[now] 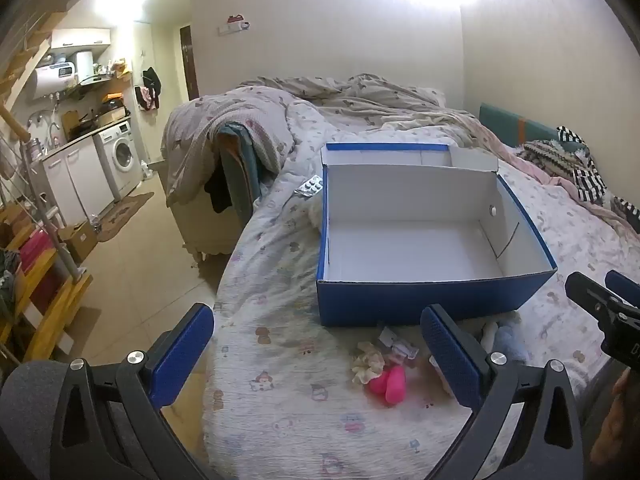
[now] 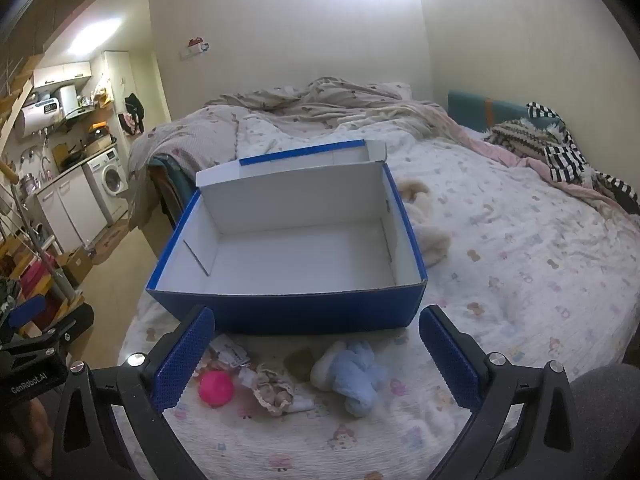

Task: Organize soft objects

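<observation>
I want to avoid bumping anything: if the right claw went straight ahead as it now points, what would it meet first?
Probably the blue box: its near wall stands across the open right claw. The blue plush toy seems to lie lower; depth is unclear.

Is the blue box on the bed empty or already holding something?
Empty. Both wrist views show the blue box with bare white floor and walls inside; the soft items lie outside it.

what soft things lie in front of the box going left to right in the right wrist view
pink ball → beige frilly cloth item → light blue plush toy, all on the bed sheet before the open blue box.
</observation>
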A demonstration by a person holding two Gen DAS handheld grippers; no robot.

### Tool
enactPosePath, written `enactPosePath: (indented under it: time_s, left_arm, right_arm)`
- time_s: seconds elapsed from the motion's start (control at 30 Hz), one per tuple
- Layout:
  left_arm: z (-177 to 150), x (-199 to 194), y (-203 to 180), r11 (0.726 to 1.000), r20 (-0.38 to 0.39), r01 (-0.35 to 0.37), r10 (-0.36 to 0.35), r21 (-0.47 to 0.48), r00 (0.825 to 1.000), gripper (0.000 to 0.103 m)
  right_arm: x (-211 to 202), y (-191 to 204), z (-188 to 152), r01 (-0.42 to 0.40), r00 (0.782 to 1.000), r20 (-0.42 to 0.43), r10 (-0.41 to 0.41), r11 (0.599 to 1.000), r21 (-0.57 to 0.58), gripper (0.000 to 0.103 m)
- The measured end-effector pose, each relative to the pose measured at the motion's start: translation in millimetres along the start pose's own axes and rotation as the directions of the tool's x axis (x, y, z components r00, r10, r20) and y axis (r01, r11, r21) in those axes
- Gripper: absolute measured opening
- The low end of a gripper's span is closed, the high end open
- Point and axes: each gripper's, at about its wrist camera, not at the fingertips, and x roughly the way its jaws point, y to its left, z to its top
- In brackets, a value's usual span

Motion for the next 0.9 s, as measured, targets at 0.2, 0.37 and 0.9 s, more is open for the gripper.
enactPosePath:
  time_s: [0.2, 0.37, 0.9]
  left_arm:
    - [-1.1, -1.8, 1.9, 1.000, 0.004, 0.004, -0.004, -0.002, 1.000, 0.103]
    - [-0.6, 5.4, -0.6, 1.000, -0.006, 0.004, -0.004, 0.013, 1.000, 0.103]
    - [-1.3, 3.6, 1.9, 1.000, -0.013, 0.001, -0.001, -0.008, 1.000, 0.103]
  right_arm:
    - [0.3, 0.2, 0.0, -0.001, 1.000, -0.001, 0.001, 1.000, 0.002, 0.103]
    - [2.4, 2.0, -0.8, 0.002, 1.000, 0.000, -0.002, 1.000, 0.001, 0.103]
    - [0.3, 1.1, 1.5, 0.006, 1.000, -0.003, -0.006, 1.000, 0.000, 0.103]
